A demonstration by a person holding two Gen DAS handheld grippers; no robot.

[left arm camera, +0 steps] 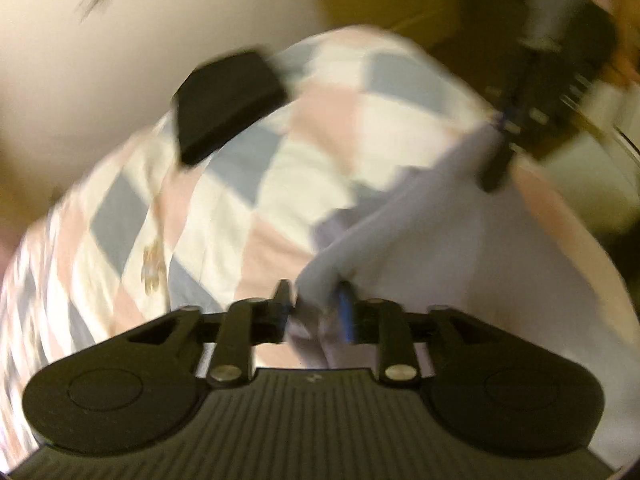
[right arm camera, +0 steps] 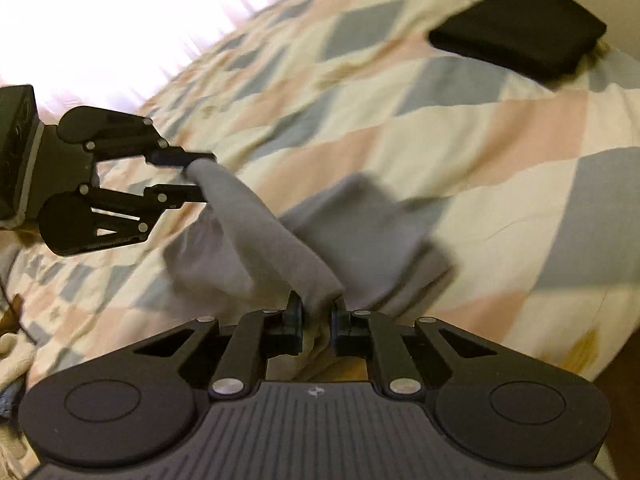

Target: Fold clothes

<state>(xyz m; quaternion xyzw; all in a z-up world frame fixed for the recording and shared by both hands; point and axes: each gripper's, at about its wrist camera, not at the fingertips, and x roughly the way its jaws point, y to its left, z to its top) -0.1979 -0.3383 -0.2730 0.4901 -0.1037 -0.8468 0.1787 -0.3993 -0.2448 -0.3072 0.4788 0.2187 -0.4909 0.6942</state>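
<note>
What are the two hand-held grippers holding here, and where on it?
Both grip one grey cloth garment: the left hand-held gripper and the right hand-held gripper each pinch one end of its raised edge.

I can read no text, label, brand or number in either wrist view; the small yellowish motif on the quilt (left arm camera: 152,268), lower left, is too blurred to read.

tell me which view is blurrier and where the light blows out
Left wrist view: heavy motion blur smears the checked quilt, the folded black cloth and the right tool; dim, yellowish light. Right wrist view: sharper, though the grey garment is smeared; the upper left corner is blown out to white behind the left tool. Both bend edges, fisheye style.
</note>
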